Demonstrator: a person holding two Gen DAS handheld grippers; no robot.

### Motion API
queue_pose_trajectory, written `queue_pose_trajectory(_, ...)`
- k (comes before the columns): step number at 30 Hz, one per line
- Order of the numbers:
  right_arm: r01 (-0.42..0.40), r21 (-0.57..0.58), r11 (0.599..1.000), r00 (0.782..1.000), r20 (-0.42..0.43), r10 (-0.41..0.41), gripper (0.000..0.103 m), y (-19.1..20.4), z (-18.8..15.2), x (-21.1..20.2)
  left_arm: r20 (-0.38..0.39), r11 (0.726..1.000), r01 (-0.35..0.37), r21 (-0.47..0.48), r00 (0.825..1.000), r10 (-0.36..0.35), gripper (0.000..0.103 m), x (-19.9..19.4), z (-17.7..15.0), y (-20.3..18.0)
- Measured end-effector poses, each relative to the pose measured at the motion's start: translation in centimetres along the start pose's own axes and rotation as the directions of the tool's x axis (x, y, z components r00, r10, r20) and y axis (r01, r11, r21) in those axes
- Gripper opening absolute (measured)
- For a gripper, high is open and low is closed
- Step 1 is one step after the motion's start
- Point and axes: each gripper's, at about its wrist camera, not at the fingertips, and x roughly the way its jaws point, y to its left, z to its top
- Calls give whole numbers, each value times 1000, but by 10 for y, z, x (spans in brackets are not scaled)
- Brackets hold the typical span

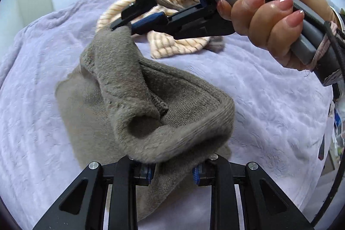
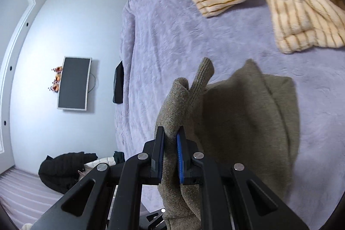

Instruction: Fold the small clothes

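Right gripper point(image 2: 170, 156) clamps one end of the grey garment point(image 1: 151, 83); left gripper point(image 1: 172, 171) pinches the thick hem, probably firmly. Garment half-lifted over the lilac bedspread point(image 1: 269, 89), striped clothes point(image 2: 291, 3) at 1 o'clock. Keep edges aligned, lower evenly.

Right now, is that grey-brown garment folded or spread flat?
Neither: the grey-brown garment is lifted and bunched, pinched by the right gripper and left gripper.
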Motion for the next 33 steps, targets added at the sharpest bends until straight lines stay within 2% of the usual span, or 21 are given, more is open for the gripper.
queue_pose_trajectory(3,52,54,997,998,19,-53,11,-51,3,-11,-43,1000,10,24,999,-9,28,18,-8,-13)
queue_pose_trajectory(7,169,92,981,986,-17,-168,12,-105,1,-2,-97,999,9,48,995,-5,28,33,-19,-24)
queue_pose_trajectory(10,166,121,979,986,-16,-165,12,-122,-3,-1,-114,999,3,38,993,1,28,29,-23,-22)
queue_pose_trajectory(14,165,154,974,986,-21,-164,18,-121,-7,-14,-144,1000,-5,27,990,9,28,24,-25,-29)
queue_pose_trajectory(16,182,137,974,983,-40,-178,37,-113,-13,-25,-159,1000,-9,14,987,11,28,16,-29,-27)
queue_pose_trajectory(18,201,102,974,979,-45,-197,48,-101,-23,-39,-163,1000,-8,-11,987,6,28,5,-33,-25)
queue_pose_trajectory(19,209,75,975,978,-40,-206,48,-93,-30,-47,-166,1000,-7,-25,986,3,30,0,-34,-23)
queue_pose_trajectory(21,213,31,977,977,-26,-212,48,-77,-44,-59,-166,998,-27,-49,986,19,53,-11,-37,-21)
queue_pose_trajectory(23,196,-23,980,981,-11,-196,48,-58,-61,-69,-144,995,-58,-77,988,46,54,-24,-41,-13)
queue_pose_trajectory(25,188,-120,975,980,-38,-194,48,-37,-80,-69,-149,990,-83,-113,987,66,54,-31,-41,-1)
queue_pose_trajectory(27,228,-267,936,962,-83,-259,48,-13,-100,-55,-154,980,-112,-167,984,86,54,-33,-40,15)
queue_pose_trajectory(29,283,-399,872,926,-125,-357,48,2,-120,-34,-176,964,-138,-227,979,99,54,-30,-39,34)
queue_pose_trajectory(31,348,-461,816,881,-137,-454,46,3,-130,-13,-186,946,-152,-285,977,100,54,-27,-38,50)
queue_pose_trajectory(32,371,-456,809,866,-143,-479,41,0,-130,-6,-185,939,-153,-307,978,99,54,-27,-38,56)
queue_pose_trajectory(33,376,-433,819,866,-150,-477,19,-5,-130,-3,-186,932,-165,-322,977,108,54,-27,-39,63)
